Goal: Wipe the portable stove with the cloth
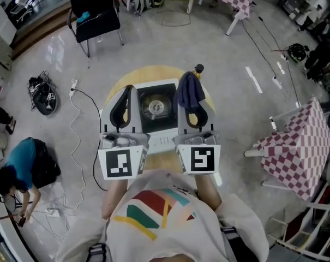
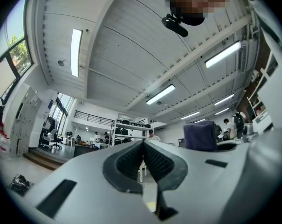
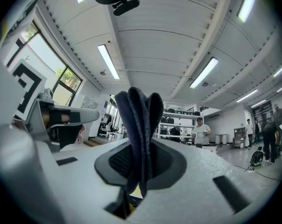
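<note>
The stove [image 1: 154,107] sits on the round table [image 1: 117,87] right in front of you, between your two grippers as the head view shows them. Its dark top and burner are in plain sight, with the pale control strip on the side nearest you. Nothing in these views shows smears or a wiped patch, so you cannot judge how clean it is.

The cloth [image 3: 138,125] is in your right gripper [image 3: 140,160]. The jaws are pressed onto it, and its dark blue folds stand up out of them in a bunch. In the head view the cloth [image 1: 189,90] hangs at the tip of that gripper, over the stove's right edge. It looks lifted clear of the surface rather than laid on it. Both gripper views look out at the ceiling and the far room, not down at the stove, which fits that reading.

Your left gripper [image 2: 142,160] has its jaws together with nothing between them, and it is held up beside the stove's left edge.

So the cloth is in hand and you are over the work. As far as these views show, no wiping stroke is under way. What remains is bringing the cloth down onto the top and working it across the surface.
</note>
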`<state>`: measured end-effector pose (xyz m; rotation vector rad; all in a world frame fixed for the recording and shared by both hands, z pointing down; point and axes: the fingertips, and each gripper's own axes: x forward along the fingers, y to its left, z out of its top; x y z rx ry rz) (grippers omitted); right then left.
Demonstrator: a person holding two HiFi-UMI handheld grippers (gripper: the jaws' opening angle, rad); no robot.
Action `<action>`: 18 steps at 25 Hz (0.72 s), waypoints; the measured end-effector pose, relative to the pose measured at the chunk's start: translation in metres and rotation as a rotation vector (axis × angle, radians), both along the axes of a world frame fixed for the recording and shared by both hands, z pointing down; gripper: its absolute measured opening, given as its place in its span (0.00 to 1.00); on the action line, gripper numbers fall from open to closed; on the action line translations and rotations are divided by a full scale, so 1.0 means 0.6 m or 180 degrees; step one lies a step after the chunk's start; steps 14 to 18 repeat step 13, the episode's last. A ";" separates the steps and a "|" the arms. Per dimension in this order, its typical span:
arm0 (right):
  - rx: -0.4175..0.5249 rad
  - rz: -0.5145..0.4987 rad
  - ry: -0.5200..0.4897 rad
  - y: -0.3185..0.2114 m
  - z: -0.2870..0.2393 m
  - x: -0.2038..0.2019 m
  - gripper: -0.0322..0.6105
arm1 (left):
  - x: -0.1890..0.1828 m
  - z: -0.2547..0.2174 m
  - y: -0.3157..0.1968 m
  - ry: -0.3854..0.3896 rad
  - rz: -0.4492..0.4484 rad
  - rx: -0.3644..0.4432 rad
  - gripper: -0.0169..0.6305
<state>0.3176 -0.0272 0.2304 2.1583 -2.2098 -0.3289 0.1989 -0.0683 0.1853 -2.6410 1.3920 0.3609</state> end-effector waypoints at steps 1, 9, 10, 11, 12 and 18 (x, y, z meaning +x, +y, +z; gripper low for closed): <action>-0.0020 0.0000 -0.0014 0.002 0.001 0.000 0.11 | -0.001 -0.001 0.002 0.0003 -0.0003 0.0005 0.03; 0.0035 -0.0032 -0.0029 0.010 -0.008 -0.001 0.11 | -0.006 -0.013 0.014 0.0017 -0.0032 0.0062 0.03; 0.0038 -0.0039 -0.0031 0.011 -0.009 -0.003 0.11 | -0.007 -0.015 0.015 0.0019 -0.0037 0.0065 0.03; 0.0042 -0.0044 -0.0032 0.012 -0.011 -0.004 0.11 | -0.009 -0.017 0.017 0.0021 -0.0043 0.0067 0.03; 0.0043 -0.0049 -0.0037 0.013 -0.012 -0.005 0.11 | -0.010 -0.019 0.018 0.0022 -0.0048 0.0070 0.03; 0.0042 -0.0055 -0.0043 0.015 -0.013 -0.007 0.11 | -0.011 -0.021 0.019 0.0024 -0.0054 0.0074 0.03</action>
